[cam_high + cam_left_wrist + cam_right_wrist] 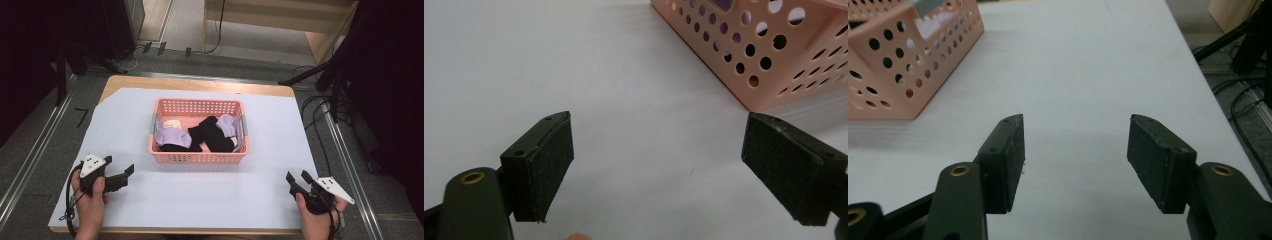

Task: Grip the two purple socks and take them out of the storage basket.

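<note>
Both hand-held grippers (left [121,176], right [298,179]) are held apart near the table's front corners; one sock [172,136] should be pinched cleanly from the basket [197,157].

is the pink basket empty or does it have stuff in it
Not empty. The pink basket stands upright on the white sheet and holds a loose pile of socks: black socks and lilac socks.

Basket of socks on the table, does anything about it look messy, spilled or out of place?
Nothing stands out. The pink basket sits upright and square on the white sheet, with the black socks and purple socks jumbled inside it, none hanging over or lying outside.
</note>
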{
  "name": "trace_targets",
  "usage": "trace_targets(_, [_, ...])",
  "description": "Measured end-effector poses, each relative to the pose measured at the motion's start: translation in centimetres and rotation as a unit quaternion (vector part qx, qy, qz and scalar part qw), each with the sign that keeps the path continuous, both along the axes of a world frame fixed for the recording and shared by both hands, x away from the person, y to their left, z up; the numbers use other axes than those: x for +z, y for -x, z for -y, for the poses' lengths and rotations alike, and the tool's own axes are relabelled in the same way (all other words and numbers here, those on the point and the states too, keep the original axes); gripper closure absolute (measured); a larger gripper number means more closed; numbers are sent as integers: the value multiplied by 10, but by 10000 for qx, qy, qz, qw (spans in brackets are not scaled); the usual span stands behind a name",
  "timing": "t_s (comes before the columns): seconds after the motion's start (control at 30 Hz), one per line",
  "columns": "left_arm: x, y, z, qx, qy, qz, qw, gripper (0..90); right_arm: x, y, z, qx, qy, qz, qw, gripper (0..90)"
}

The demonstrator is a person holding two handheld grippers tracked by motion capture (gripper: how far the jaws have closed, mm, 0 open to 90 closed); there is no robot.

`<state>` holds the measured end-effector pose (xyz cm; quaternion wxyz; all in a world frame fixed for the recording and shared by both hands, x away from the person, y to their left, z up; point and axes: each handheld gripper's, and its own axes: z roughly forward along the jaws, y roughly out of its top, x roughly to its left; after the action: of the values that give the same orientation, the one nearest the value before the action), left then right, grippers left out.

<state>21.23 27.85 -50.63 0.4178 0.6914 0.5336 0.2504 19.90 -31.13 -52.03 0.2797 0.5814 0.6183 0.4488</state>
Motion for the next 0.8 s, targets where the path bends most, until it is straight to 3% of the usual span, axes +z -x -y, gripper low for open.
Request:
trace_targets(0.07, [0, 0, 0, 6, -3, 11, 10000, 145, 6, -11, -6, 126, 99, -226, 9996, 406])
trace_targets(0.17, [0, 0, 0, 9, -5, -4, 10000, 145, 14, -33, -17, 276, 268, -804, 9960, 398])
trace_targets(0.27, [0, 0, 0, -5, -12, -8, 10000, 145, 22, -58, -27, 467, 421, -1465, 9872, 386])
trace_targets(0.3, [0, 0, 0, -2, -10, -9, 10000, 145, 25, -67, -30, 504, 526, -1625, 9840, 385])
trace_targets(0.33, [0, 0, 0, -2, -10, -9, 10000, 145, 25, -67, -30, 504, 526, -1625, 9840, 385])
trace_targets(0.37, [0, 0, 0, -2, -6, 5, 10000, 145, 31, -84, -35, 642, 586, -1923, 9775, 385])
trace_targets(0.47, [0, 0, 0, -3, -7, 9, 10000, 145, 39, -102, -38, 672, 687, -2210, 9705, 385])
trace_targets(0.63, [0, 0, 0, -2, -4, 8, 10000, 145, 51, -121, -47, 680, 853, -2413, 9643, 387])
trace_targets(0.67, [0, 0, 0, -5, -1, 5, 10000, 145, 58, -130, -55, 691, 932, -2506, 9611, 387])
trace_targets(0.8, [0, 0, 0, -9, -3, 2, 10000, 145, 71, -145, -68, 702, 1060, -2566, 9581, 390])
